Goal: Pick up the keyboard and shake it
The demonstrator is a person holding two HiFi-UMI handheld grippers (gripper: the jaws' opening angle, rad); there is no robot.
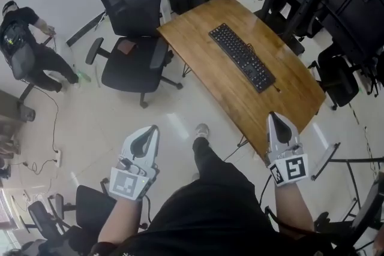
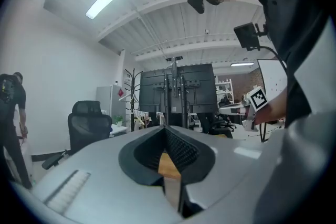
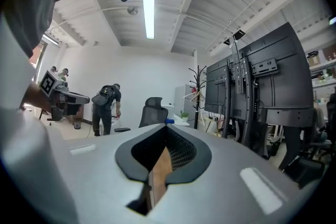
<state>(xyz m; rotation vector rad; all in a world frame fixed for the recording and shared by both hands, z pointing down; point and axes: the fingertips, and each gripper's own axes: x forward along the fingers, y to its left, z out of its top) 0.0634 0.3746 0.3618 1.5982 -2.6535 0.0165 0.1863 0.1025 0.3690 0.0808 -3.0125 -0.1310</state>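
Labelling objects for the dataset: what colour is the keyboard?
Black keyboard, clearest in the head view.

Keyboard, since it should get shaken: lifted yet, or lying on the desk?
The keyboard lies flat on the desk, keys up. Left gripper and right gripper are shut, empty, away from it.

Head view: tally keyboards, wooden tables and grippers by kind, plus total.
keyboard: 1
wooden table: 1
grippers: 2 (left gripper, right gripper)
Total: 4

Bright ceiling tube light (image 3: 148, 11); fisheye-warped edges.
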